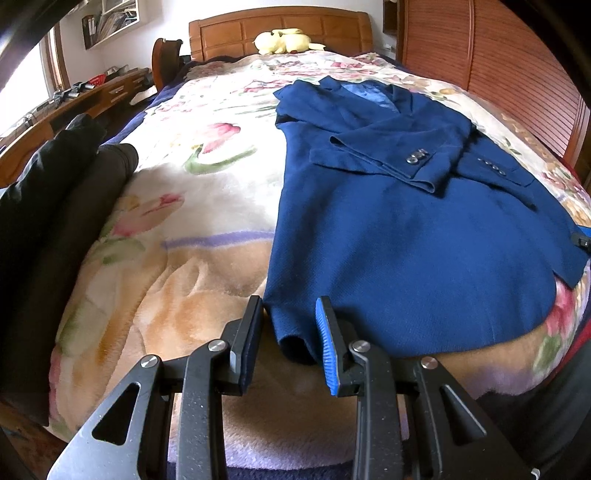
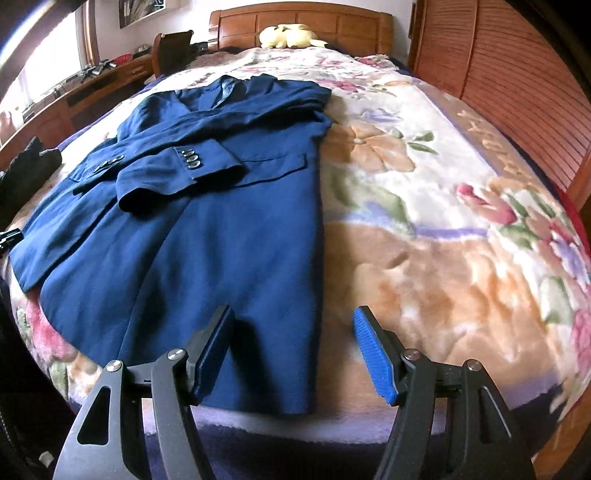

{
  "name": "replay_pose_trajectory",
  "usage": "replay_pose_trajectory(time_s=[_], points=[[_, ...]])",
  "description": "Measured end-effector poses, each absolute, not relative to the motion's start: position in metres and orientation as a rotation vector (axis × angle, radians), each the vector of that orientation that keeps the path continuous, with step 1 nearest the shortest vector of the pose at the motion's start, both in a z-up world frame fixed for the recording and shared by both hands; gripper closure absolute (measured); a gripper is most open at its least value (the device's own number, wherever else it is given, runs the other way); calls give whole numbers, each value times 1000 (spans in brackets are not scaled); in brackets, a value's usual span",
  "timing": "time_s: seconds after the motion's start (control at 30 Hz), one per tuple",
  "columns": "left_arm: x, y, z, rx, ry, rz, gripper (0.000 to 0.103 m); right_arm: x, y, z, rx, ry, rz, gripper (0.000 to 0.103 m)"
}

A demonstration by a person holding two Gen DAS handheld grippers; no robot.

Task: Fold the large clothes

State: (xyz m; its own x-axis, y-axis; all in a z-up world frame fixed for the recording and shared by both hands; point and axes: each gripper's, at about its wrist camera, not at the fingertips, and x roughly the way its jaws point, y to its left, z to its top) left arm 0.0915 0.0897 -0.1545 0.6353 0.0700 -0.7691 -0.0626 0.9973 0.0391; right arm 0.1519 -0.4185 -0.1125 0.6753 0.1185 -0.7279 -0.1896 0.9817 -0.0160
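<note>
A large blue suit jacket point(image 1: 399, 236) lies flat on the floral blanket point(image 1: 177, 229), collar toward the headboard, both sleeves folded across its front. My left gripper point(image 1: 290, 317) is open with its jaws on either side of the jacket's near left hem corner, which sags between them. In the right wrist view the jacket point(image 2: 192, 236) fills the left half. My right gripper point(image 2: 293, 332) is open wide, its jaws straddling the jacket's near right hem corner just above the blanket point(image 2: 443, 258).
Dark clothes point(image 1: 55, 206) are piled at the bed's left edge. A yellow plush toy point(image 1: 284, 40) sits by the wooden headboard point(image 1: 277, 26). A slatted wooden wardrobe point(image 2: 517, 92) stands on the right, a desk point(image 1: 74, 103) on the left.
</note>
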Motion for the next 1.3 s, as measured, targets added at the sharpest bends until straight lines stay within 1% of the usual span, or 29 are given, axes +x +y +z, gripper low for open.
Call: replay_pose_trajectory(time_s=[0.23, 0.3, 0.53, 0.6, 0.63, 0.67, 0.7, 0.73, 0.77, 0.8, 0.93, 1.03, 1.3], points=[[92, 90, -157, 7, 872, 81, 73, 152, -418, -119, -100, 787, 180, 35], [93, 89, -157, 7, 871, 88, 73, 151, -417, -119, -99, 786, 196, 42], [93, 89, -157, 6, 866, 95, 73, 152, -414, -122, -106, 786, 216, 51], [92, 88, -157, -7, 868, 97, 73, 152, -413, -122, -106, 785, 230, 60], [92, 88, -156, -17, 871, 96, 73, 151, -411, -122, -111, 776, 231, 62], [91, 85, -155, -9, 874, 86, 73, 151, -410, -121, -115, 767, 227, 70], [90, 83, -154, 6, 871, 73, 77, 151, -409, -122, -119, 761, 228, 78], [88, 81, -153, 20, 869, 58, 84, 151, -408, -121, -123, 757, 231, 81], [88, 81, -153, 21, 870, 56, 88, 151, -407, -120, -122, 754, 231, 87], [86, 83, -151, 8, 865, 54, 90, 151, -408, -119, -117, 753, 233, 90], [78, 85, -140, -21, 833, 26, 95, 145, -411, -112, -96, 743, 234, 93], [68, 80, -120, -15, 770, 21, 96, 135, -416, -95, -64, 679, 231, 94], [32, 73, -40, -32, 556, -21, 98, 99, -422, -34, -29, 521, 231, 95]])
